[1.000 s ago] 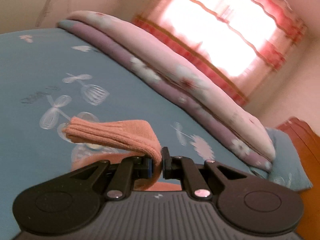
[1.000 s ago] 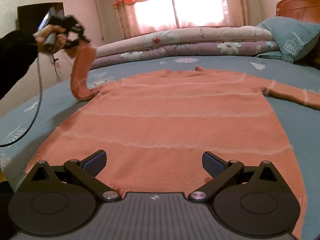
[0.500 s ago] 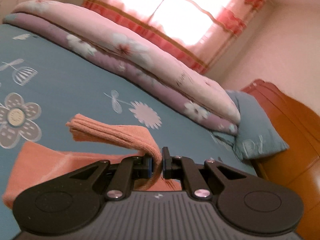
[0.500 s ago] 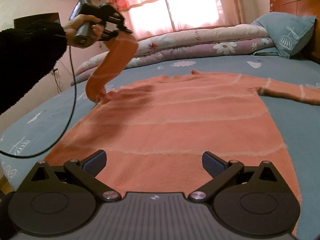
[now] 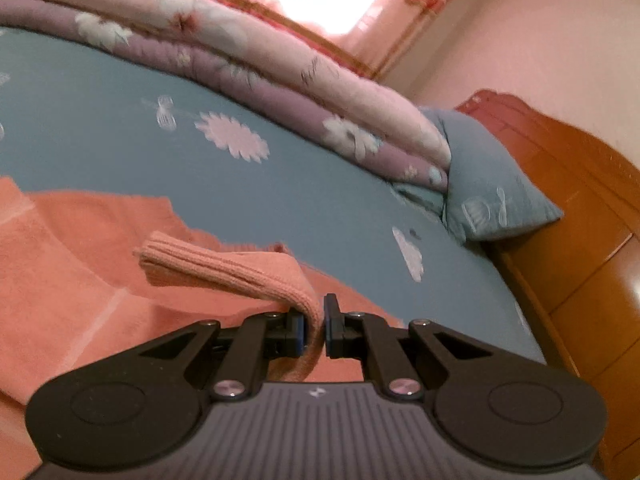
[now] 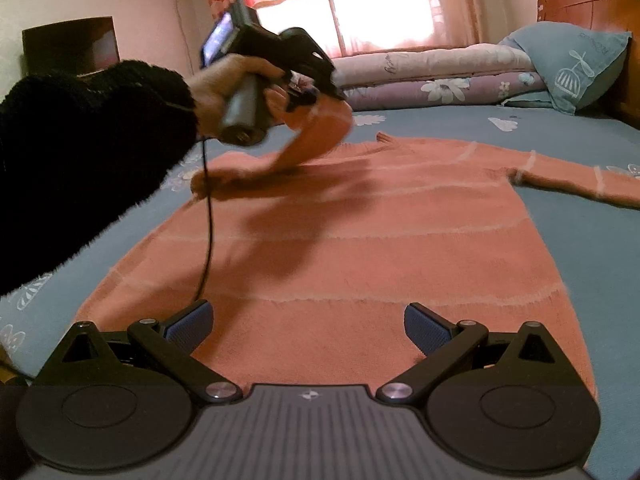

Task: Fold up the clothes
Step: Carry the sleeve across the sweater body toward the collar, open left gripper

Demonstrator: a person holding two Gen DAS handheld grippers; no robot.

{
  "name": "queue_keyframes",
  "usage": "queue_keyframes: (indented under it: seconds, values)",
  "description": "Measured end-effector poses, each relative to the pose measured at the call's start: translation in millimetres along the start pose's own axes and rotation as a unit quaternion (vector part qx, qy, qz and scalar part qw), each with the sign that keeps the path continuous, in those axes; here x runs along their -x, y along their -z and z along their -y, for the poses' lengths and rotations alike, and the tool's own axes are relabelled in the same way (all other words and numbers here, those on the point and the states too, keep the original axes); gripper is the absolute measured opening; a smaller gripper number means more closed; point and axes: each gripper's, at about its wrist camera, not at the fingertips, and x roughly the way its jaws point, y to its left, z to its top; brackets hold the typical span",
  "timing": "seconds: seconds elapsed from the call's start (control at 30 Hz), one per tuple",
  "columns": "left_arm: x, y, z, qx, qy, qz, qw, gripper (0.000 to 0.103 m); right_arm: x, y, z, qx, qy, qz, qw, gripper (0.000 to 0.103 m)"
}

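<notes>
An orange knitted sweater point(image 6: 360, 240) lies flat on the blue bed sheet point(image 6: 600, 280), its right sleeve point(image 6: 580, 176) stretched out to the side. My left gripper point(image 5: 314, 326) is shut on the cuff of the left sleeve point(image 5: 224, 268), which hangs ribbed over the sweater's chest near the collar. In the right wrist view a hand holds that left gripper point(image 6: 316, 94) above the sweater, the sleeve point(image 6: 312, 140) trailing down to the shoulder. My right gripper point(image 6: 308, 326) stands open over the sweater's hem with nothing between its fingers.
Folded pink and purple quilts point(image 5: 280, 92) and a blue pillow point(image 6: 576, 64) lie along the far edge of the bed. A wooden headboard point(image 5: 580, 240) stands at the right. A black cable point(image 6: 206, 232) hangs from the left gripper over the sweater's left side.
The left gripper carried the sleeve cuff rightward and downward, from beside the sweater to over its chest near the collar. The right gripper stayed in place, open.
</notes>
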Motion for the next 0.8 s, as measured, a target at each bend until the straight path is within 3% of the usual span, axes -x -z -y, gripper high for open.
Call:
queue_keyframes:
  seconds: [0.1, 0.17, 0.2, 0.27, 0.37, 0.47, 0.53, 0.6, 0.67, 0.8]
  values:
    - [-17, 17, 0, -0.013, -0.01, -0.027, 0.9995, 0.007, -2, 1, 0, -0.001, 0.005, -0.007, 1.0, 0.103]
    - [-25, 23, -4, -0.016, -0.017, -0.054, 0.9983, 0.015, -3, 2, 1, -0.002, 0.008, -0.011, 1.0, 0.103]
    - [-27, 26, -7, -0.017, -0.023, -0.062, 0.9977, 0.025, -4, 2, 2, -0.003, 0.009, -0.012, 1.0, 0.103]
    - [-23, 28, -11, -0.022, -0.016, -0.069, 0.9972, 0.029, -5, 3, 2, -0.004, 0.012, -0.016, 1.0, 0.103]
    - [4, 28, -12, -0.055, 0.011, -0.056, 0.9968, 0.036, -9, 4, 5, -0.006, 0.016, -0.022, 1.0, 0.103]
    - [51, 33, -12, -0.127, 0.036, -0.019, 0.9911, 0.059, -12, 5, 7, -0.009, 0.022, -0.022, 0.999, 0.103]
    - [84, 41, -16, -0.182, 0.021, 0.017, 0.983, 0.073, -14, 6, 8, -0.011, 0.021, -0.022, 0.999, 0.103]
    - [113, 49, -25, -0.234, -0.016, 0.052, 0.9706, 0.074, -13, 3, 11, -0.026, 0.014, -0.023, 0.999, 0.103]
    - [136, 58, -40, -0.288, -0.072, 0.078, 0.9518, 0.076, -13, 1, 14, -0.041, 0.008, -0.025, 0.999, 0.103]
    - [143, 72, -78, -0.354, -0.181, 0.075, 0.9146, 0.079, -15, -31, 17, -0.044, 0.018, -0.033, 0.998, 0.103]
